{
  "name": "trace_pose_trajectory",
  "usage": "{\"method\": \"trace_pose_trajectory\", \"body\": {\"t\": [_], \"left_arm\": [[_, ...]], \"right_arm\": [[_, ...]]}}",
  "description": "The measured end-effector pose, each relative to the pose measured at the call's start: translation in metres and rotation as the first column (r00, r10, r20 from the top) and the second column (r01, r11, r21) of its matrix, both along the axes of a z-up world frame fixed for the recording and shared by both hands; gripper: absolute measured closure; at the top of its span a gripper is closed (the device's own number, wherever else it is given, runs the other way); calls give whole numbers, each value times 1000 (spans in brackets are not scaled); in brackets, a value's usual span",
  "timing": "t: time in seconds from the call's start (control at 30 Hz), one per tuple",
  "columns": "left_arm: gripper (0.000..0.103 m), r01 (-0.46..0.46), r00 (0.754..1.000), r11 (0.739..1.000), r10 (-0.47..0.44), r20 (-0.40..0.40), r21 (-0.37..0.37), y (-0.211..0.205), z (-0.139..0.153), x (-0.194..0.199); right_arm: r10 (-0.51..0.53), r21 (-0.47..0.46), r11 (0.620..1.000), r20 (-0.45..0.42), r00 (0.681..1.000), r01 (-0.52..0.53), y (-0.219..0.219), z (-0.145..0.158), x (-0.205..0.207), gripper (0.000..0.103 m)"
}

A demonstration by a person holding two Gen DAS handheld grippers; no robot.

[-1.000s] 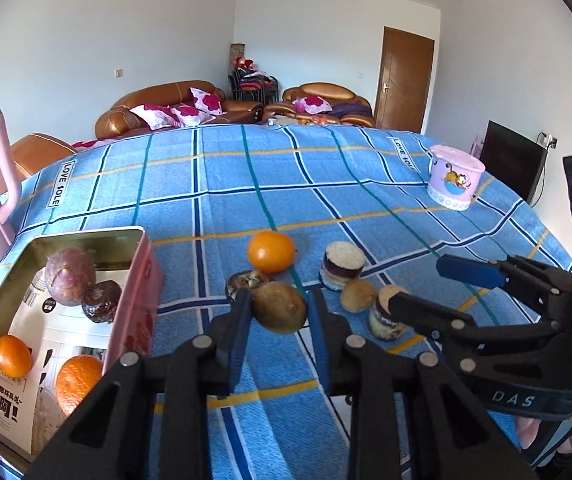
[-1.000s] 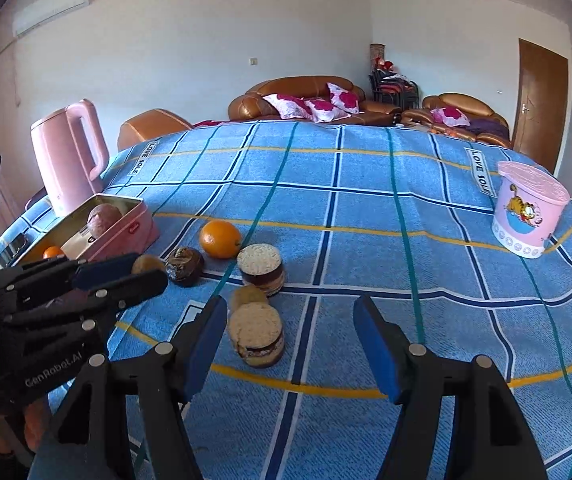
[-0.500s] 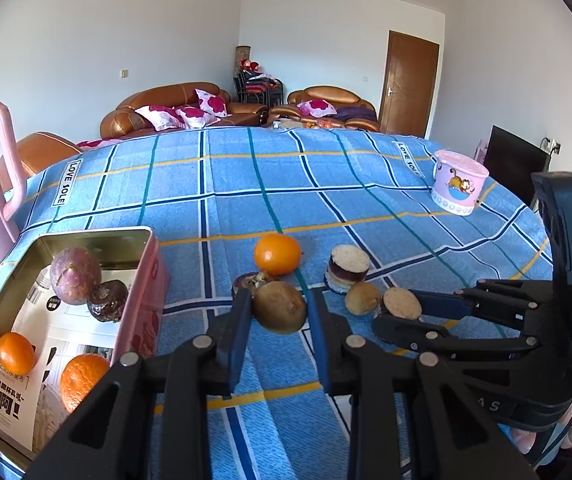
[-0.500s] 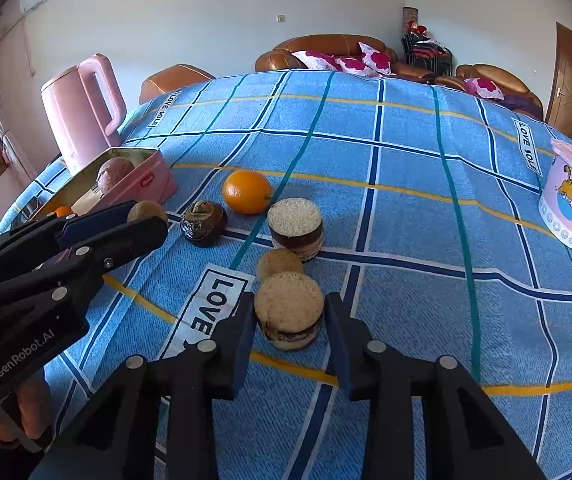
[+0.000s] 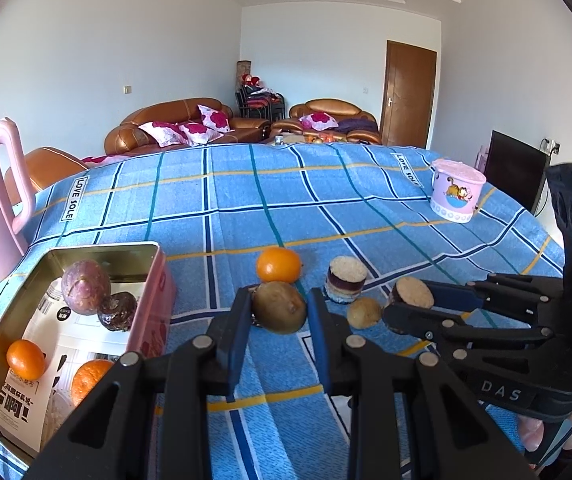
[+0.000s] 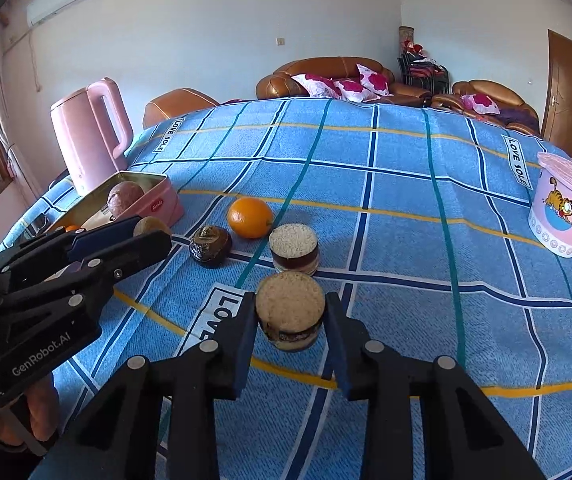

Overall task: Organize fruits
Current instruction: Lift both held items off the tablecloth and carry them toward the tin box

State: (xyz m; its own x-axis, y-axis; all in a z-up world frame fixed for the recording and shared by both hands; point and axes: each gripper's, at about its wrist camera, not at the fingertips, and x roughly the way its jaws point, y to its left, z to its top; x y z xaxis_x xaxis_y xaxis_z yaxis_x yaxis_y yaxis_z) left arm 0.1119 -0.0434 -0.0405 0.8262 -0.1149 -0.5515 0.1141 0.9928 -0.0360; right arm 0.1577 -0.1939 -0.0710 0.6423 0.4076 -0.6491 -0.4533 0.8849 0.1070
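Two claws each hold one thing right now. From the left wrist, we see our left claw pinched tight on a brown kiwi, one pad on each side of it. Just past the claw tip sits an orange, and a dark wrinkly fruit peeks out behind the kiwi. Off to the claw's left is the pink tin, open on top, with a purple fruit, a dark one and two oranges already in it. To the claw's right, a small round cake and a little brown ball rest on the blue checked desk.

From the right wrist, our right claw squeezes a second round cake between its pads, lifted off the desk we think. Just ahead of it stands the first cake, then the orange and the dark wrinkly fruit ahead and to its left. The tin is far off to the left.

We think the kiwi goes in the tin next. We should lift it clear of the tin's wall, hold it over a bare spot, go low, then let go softly so it does not roll or bump the other fruit. Our right claw should keep its cake out of the way.
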Motion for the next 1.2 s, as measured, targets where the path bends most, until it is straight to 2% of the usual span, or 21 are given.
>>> {"method": "trace_pose_trajectory", "body": {"t": [0.63, 1.2], "left_arm": [[73, -10, 998, 1000, 8, 56, 23, -3, 5, -9], [73, -14, 994, 999, 10, 111, 33, -5, 10, -18]], "right_arm": [[-37, 18, 999, 162, 986, 35, -4, 16, -22, 68], [-55, 47, 998, 249, 967, 45, -10, 24, -37, 68]]}}
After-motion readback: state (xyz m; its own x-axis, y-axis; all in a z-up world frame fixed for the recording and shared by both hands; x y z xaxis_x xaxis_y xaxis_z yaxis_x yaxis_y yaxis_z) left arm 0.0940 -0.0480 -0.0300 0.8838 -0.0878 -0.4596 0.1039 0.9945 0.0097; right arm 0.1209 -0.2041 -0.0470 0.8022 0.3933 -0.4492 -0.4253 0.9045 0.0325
